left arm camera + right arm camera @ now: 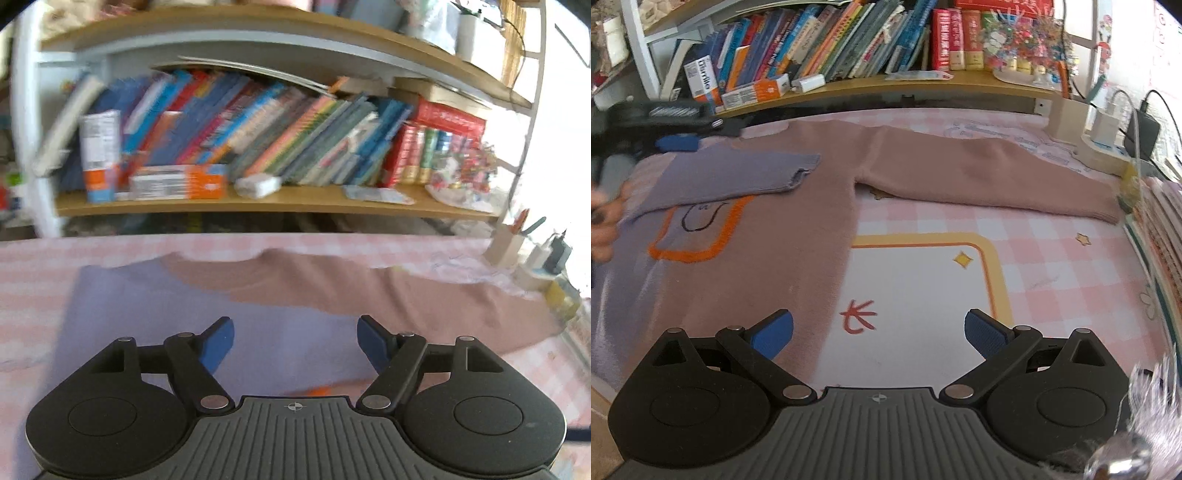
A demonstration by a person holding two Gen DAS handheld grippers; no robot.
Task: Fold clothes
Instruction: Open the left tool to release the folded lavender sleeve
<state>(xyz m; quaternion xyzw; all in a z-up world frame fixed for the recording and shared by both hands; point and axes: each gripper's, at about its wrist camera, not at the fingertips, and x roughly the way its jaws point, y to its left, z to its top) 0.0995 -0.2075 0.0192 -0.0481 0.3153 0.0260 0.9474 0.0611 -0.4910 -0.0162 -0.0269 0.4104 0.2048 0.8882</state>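
Below crowded bookshelves [849, 44], a pink checked mat [1052, 236] bore the sweater [798, 229] at centre-left. Soft, limp knit; best pinched at its cuff [1104, 210]. Left gripper [295, 341] and right gripper [879, 332] gaped empty.

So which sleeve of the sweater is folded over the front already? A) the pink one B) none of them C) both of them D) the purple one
D: in the right wrist view the purple sleeve lies across the chest of the sweater, over the orange outline, while the pink sleeve is stretched out flat on the checked mat.
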